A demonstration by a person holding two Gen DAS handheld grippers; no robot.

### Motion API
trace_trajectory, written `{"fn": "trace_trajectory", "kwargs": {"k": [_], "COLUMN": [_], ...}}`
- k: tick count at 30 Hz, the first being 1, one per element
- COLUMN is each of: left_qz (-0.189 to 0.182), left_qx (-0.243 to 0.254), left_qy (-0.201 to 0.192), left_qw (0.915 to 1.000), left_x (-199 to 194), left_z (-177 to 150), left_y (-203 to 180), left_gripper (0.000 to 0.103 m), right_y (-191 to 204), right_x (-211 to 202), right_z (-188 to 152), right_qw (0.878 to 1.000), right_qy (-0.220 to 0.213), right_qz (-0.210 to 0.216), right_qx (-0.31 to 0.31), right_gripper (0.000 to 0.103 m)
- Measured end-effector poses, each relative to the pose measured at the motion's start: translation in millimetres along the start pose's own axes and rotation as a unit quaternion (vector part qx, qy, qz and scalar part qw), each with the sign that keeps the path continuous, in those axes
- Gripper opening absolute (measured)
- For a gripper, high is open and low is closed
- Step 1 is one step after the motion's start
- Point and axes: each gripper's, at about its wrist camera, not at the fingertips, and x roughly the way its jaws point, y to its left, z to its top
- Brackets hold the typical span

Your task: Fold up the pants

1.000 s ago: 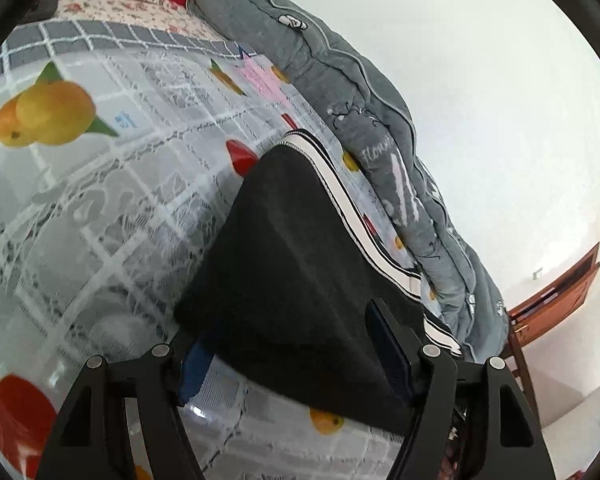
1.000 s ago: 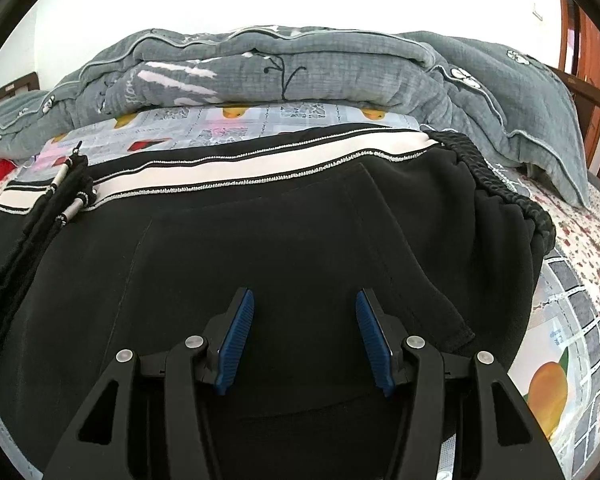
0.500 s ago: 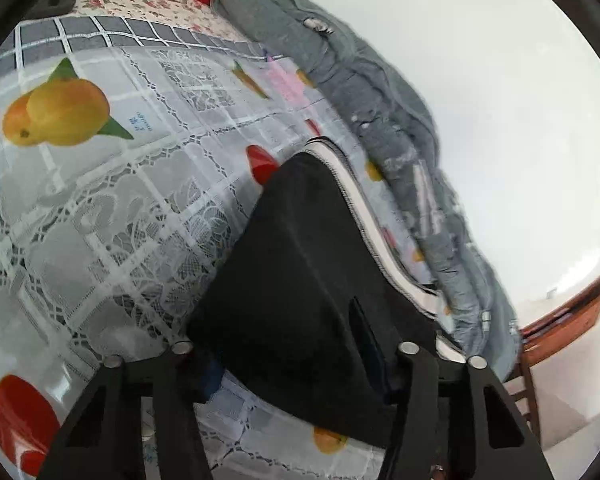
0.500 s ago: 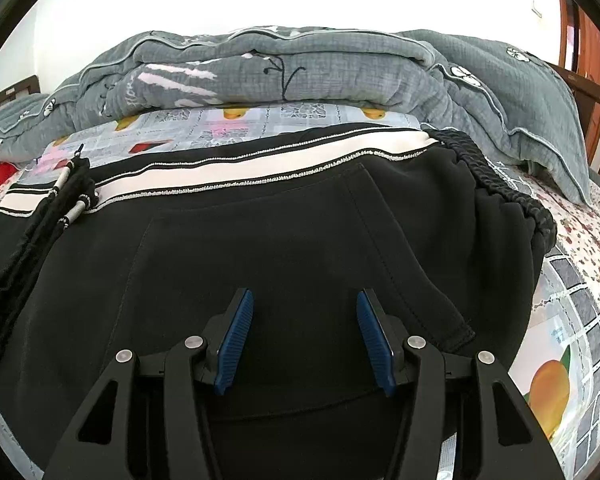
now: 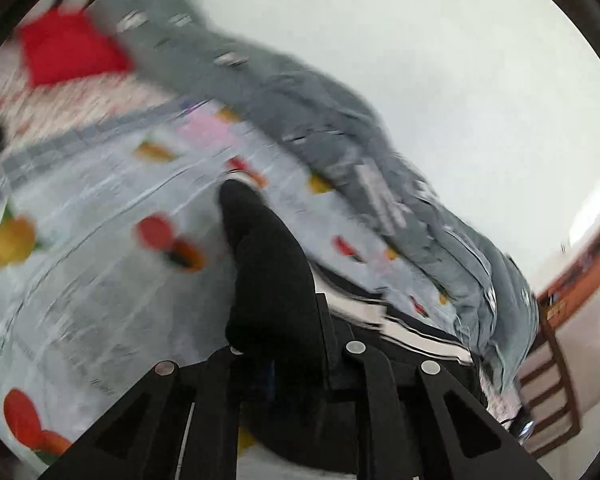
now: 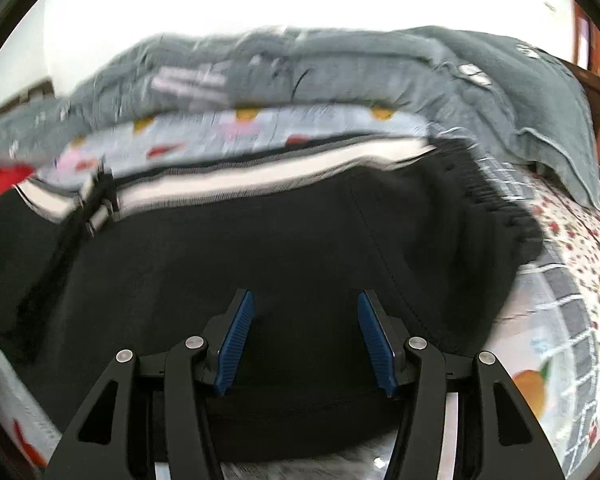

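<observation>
Black pants (image 6: 284, 248) with a white side stripe lie on a fruit-print bedsheet (image 5: 80, 240). In the left wrist view my left gripper (image 5: 288, 344) is shut on a bunched edge of the pants (image 5: 268, 264), which rises as a black ridge above the sheet. The frame is blurred. In the right wrist view my right gripper (image 6: 306, 340) is open, its blue pads (image 6: 238, 340) low over the black fabric near the waistband (image 6: 496, 200). A drawstring (image 6: 96, 200) lies at the left.
A rumpled grey quilt (image 6: 340, 72) lies along the far side of the bed by a white wall. A red pillow (image 5: 68, 52) is at the head end. Wooden furniture (image 5: 552, 368) stands beyond the bed's end.
My left gripper has closed on the pants edge and lifted it, swinging the view fast. My right gripper stays open over the pants, with a slight shift.
</observation>
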Motion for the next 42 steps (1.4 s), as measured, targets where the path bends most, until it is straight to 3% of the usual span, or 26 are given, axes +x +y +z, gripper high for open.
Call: {"fn": "trace_trajectory", "kwargs": {"k": [4, 9, 16, 18, 21, 24, 28, 31, 33, 36, 40, 41, 42], "left_qz": [-0.031, -0.086, -0.111, -0.107, -0.156, -0.204, -0.157, -0.109, -0.077, -0.087, -0.08, -0.082, -0.08], "left_qx": [0.089, 0.142, 0.163, 0.184, 0.203, 0.213, 0.241, 0.245, 0.237, 0.215, 0.203, 0.198, 0.198], "left_qy": [0.005, 0.052, 0.159, 0.157, 0.157, 0.15, 0.094, 0.075, 0.081, 0.103, 0.121, 0.13, 0.134], "left_qw": [0.9956, 0.9848, 0.9674, 0.9644, 0.9537, 0.9436, 0.9531, 0.9604, 0.9651, 0.9672, 0.9684, 0.9681, 0.9678], "left_x": [14, 56, 125, 125, 104, 82, 47, 34, 33, 27, 34, 39, 41], "left_z": [-14, -58, -130, -138, -132, -118, -107, -101, -98, -105, -121, -126, -129], "left_y": [-73, -141, -176, -179, -177, -166, -140, -113, -91, -62, -53, -54, -53], "left_gripper": [0.014, 0.014, 0.014, 0.015, 0.028, 0.054, 0.065, 0.066, 0.066, 0.069, 0.07, 0.07, 0.07], "right_y": [-33, -61, -81, -82, -77, -65, -46, -33, -23, -12, 8, 13, 19], "right_x": [-33, -52, -33, -27, -27, -29, -31, -25, -17, 3, 35, 39, 41], "right_z": [14, 16, -4, -8, -8, -3, 4, 7, 6, 3, -2, -2, 0], "right_qw": [0.999, 0.998, 0.999, 0.999, 0.998, 0.997, 0.992, 0.987, 0.981, 0.969, 0.952, 0.954, 0.958], "right_qy": [-0.034, -0.055, -0.024, -0.015, -0.017, -0.022, -0.026, -0.016, -0.001, 0.028, 0.085, 0.087, 0.087], "right_qz": [0.004, -0.008, -0.013, -0.002, 0.025, 0.057, 0.113, 0.147, 0.177, 0.225, 0.266, 0.262, 0.25], "right_qx": [0.021, 0.032, 0.041, 0.045, 0.047, 0.045, 0.055, 0.067, 0.075, 0.098, 0.122, 0.12, 0.115], "right_gripper": [0.055, 0.055, 0.055, 0.055, 0.055, 0.055, 0.055, 0.058, 0.058, 0.058, 0.056, 0.051, 0.037]}}
